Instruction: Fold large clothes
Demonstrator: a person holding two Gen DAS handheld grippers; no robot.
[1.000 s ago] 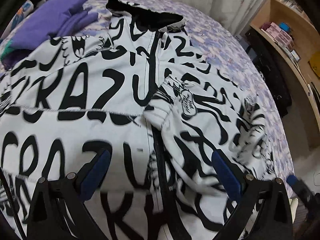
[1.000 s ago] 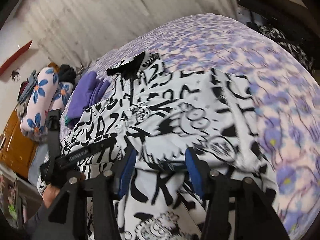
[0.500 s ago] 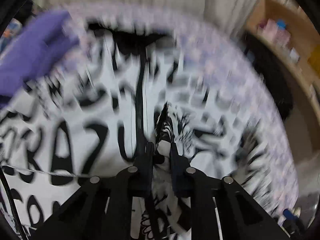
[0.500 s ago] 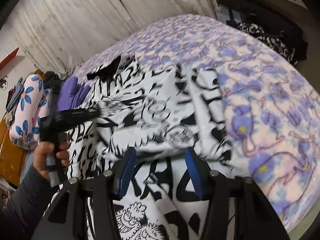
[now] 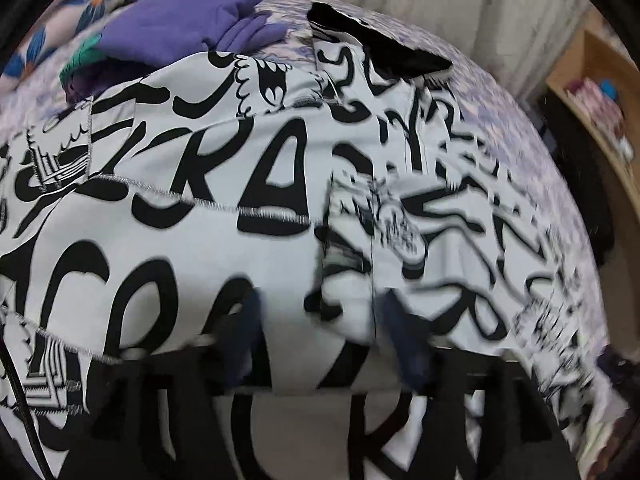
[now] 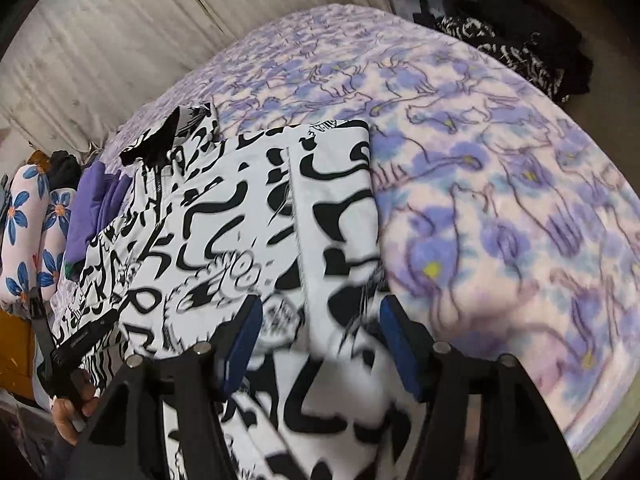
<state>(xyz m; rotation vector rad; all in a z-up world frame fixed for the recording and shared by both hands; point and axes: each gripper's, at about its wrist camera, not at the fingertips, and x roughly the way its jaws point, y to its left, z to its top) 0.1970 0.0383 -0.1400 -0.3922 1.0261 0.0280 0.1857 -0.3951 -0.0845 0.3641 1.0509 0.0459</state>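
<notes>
One garment: a big white jacket with black graffiti lettering (image 5: 192, 216) lay spread on the bed with the purple-and-pink floral blanket (image 6: 500, 200), pretty much filling the left side of it.
Long axis: ran from the grippers up toward the far curtain, with the black-lined collar (image 5: 380, 44) at the far end and the hem end near the cameras.
Fold state: the right sleeve panel (image 6: 336, 208) was lying folded in over the body, its outer edge straight and sitting right on the blanket.
Left gripper (image 5: 328, 344): blurry, but the blue pads (image 5: 408, 344) stood apart over the jacket's middle with nothing between them, so released.
Right gripper (image 6: 316, 340): also spread wide, blue pads (image 6: 244, 332) hovering above the folded panel near its lower end; couldn't tell if they touched the cloth.
Edges: jacket's right edge was well inside the bed; its left shoulder butted up against a folded purple garment (image 5: 188, 16).
Open room: loads of bare blanket to the right of the jacket, all the way to the bed edge.
Left side clutter: rolled white pillows with blue flowers (image 6: 28, 232) just past the purple garment.
Shelf: a wooden shelf unit (image 5: 600, 92) off the right side held some small pink and blue items, too blurry to name.
Far right: a heap of dark black-and-white clothes (image 6: 520, 48) beyond the bed.
</notes>
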